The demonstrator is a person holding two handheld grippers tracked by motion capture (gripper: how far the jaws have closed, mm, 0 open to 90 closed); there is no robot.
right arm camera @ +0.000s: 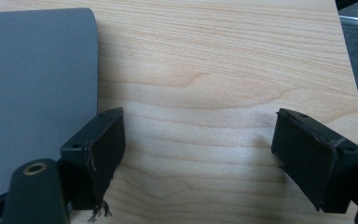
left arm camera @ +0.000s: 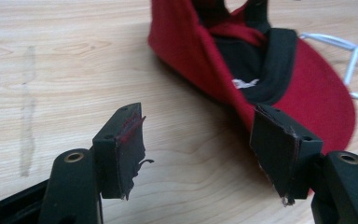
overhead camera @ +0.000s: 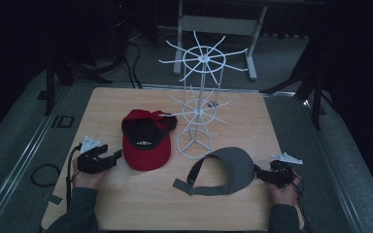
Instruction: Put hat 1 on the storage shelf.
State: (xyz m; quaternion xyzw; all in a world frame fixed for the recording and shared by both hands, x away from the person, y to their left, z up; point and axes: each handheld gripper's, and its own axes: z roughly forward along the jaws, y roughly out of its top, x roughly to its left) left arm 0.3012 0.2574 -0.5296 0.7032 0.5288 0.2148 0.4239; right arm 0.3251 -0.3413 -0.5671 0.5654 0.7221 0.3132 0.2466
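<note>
On the light wooden table [overhead camera: 126, 204] in a dark room, we see our left gripper [overhead camera: 114, 156] resting level, jaws spread and empty, pointing at the red and black baseball cap [overhead camera: 145, 141] just beside it. Our right gripper [overhead camera: 258, 173], jaws also spread and empty, lies at the brim edge of the grey fabric visor [overhead camera: 235, 167]. Behind them stands a white wire rack [overhead camera: 200, 97].
</note>
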